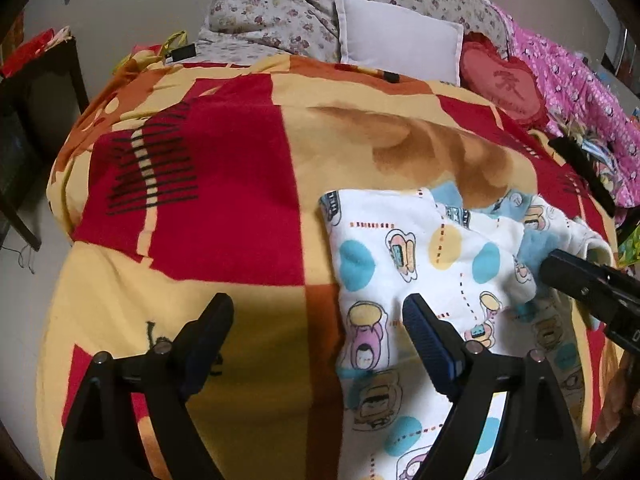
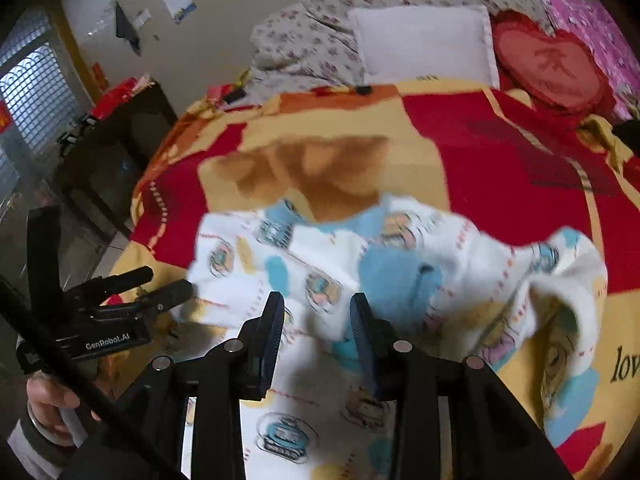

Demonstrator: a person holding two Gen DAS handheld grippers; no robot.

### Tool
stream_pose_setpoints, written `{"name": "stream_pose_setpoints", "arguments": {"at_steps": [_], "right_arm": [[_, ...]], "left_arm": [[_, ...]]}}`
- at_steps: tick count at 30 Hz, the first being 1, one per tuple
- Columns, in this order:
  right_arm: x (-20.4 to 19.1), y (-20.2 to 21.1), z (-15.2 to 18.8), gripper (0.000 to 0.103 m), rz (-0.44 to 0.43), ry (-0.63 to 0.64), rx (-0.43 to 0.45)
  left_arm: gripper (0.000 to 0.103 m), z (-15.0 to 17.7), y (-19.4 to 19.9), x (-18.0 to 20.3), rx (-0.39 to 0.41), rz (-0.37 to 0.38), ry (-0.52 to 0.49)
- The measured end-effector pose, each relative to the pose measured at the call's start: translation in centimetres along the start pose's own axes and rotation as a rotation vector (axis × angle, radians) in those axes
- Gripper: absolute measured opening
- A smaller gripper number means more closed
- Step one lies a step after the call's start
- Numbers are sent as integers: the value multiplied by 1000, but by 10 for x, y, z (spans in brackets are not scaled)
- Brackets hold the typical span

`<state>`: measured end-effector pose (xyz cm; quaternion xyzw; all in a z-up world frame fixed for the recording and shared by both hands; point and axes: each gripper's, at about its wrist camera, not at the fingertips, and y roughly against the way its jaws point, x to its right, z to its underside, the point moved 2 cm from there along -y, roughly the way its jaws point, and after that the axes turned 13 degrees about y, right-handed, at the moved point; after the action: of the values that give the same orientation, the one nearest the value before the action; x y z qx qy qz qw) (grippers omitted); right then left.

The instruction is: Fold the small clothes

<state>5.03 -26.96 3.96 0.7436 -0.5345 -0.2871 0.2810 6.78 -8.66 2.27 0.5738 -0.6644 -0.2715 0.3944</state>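
Observation:
A small white garment (image 1: 432, 264) with blue and yellow dots and cartoon prints lies partly folded on the red and yellow blanket (image 1: 224, 184). My left gripper (image 1: 320, 320) is open and empty, its right finger over the garment's left edge. My right gripper (image 2: 316, 312) is open just above the garment (image 2: 360, 256), whose right side is bunched up. The right gripper also shows at the right edge of the left wrist view (image 1: 584, 280), and the left gripper at the left of the right wrist view (image 2: 160, 284).
A white pillow (image 1: 400, 36), a red heart cushion (image 1: 504, 84), a floral quilt (image 1: 280, 8) and a pink quilt (image 1: 568, 68) lie at the head of the bed. A dark cabinet (image 2: 116, 148) stands beside the bed on the left.

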Motion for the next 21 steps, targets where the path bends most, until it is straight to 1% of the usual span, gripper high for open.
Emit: {"name": "stream_pose_setpoints", "arguments": {"at_steps": [2,3,5,7,11,15,16,17,18,19,20,21], "right_arm": [[-2,-10,-4,37,-11,-6,-11],[-3,-14,-3,37,-24,-11,-18],[-9,-17,-1,37,-41,-3,-27],[-14,-16,2,37,-34,19,-30],[-8,-15,5,37,-18,-1,-33],[3,-10,6,37,8,-10,-31],[6,-11,7,37,9,-12,-34],[8,-12,8,37,11,-16,-39],[10,-13,9,37,13,-22,-43],[13,-15,11,37,14,-31,-49],[15,-18,13,37,9,-43,-56],[16,-20,15,37,2,-49,-62]], "left_arm": [[87,1,-6,1,-10,-33,-5],[87,1,-8,0,-20,-28,3],[87,1,-8,-4,-39,19,38],[87,-1,-8,-5,-45,53,65],[87,-13,-14,0,-42,47,85],[87,-28,-25,2,-48,74,127],[84,-31,-28,3,-52,74,128],[64,-32,-32,5,-64,76,121],[47,-31,-36,6,-88,80,110],[20,-29,-43,8,-126,89,97],[19,-27,-44,8,-139,111,93],[18,-27,-42,8,-123,113,81]]}}
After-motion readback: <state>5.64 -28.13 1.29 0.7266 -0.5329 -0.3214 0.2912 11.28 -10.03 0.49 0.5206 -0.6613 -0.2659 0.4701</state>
